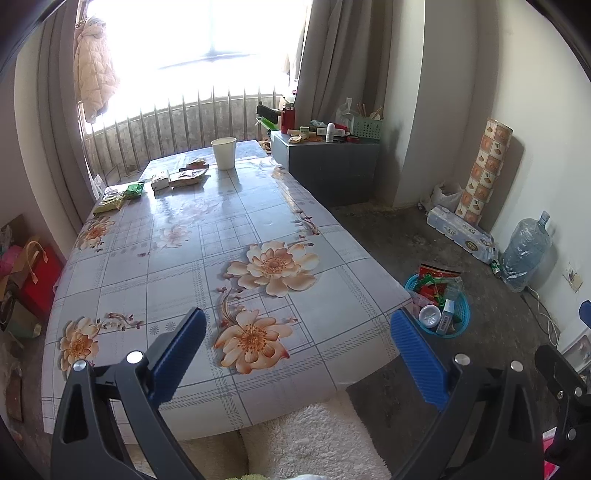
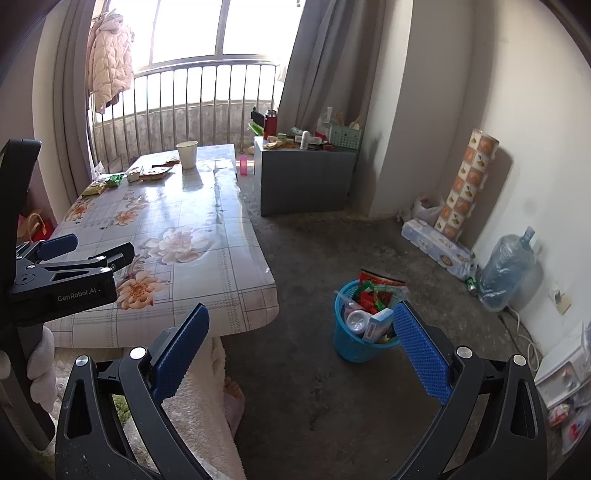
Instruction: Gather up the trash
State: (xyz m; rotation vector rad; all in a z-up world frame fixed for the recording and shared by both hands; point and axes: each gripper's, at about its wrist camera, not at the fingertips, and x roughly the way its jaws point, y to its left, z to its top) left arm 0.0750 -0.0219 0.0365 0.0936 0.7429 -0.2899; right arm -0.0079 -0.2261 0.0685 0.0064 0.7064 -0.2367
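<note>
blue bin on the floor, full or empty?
Full. The blue bin is heaped past its rim with wrappers, a small box and a white bottle; it stands upright beside the table.

We are looking from the left wrist camera low over the near end of the flowered table (image 1: 192,266), facing down its length toward the window (image 1: 199,33) at upper centre. From the right wrist camera we are sitting further right, over the floor beside the table, facing the same way. Both views are sharing the table, the paper cup (image 1: 223,153) far off, and the blue trash basket (image 2: 360,341), lying nearer in the right view.
</note>
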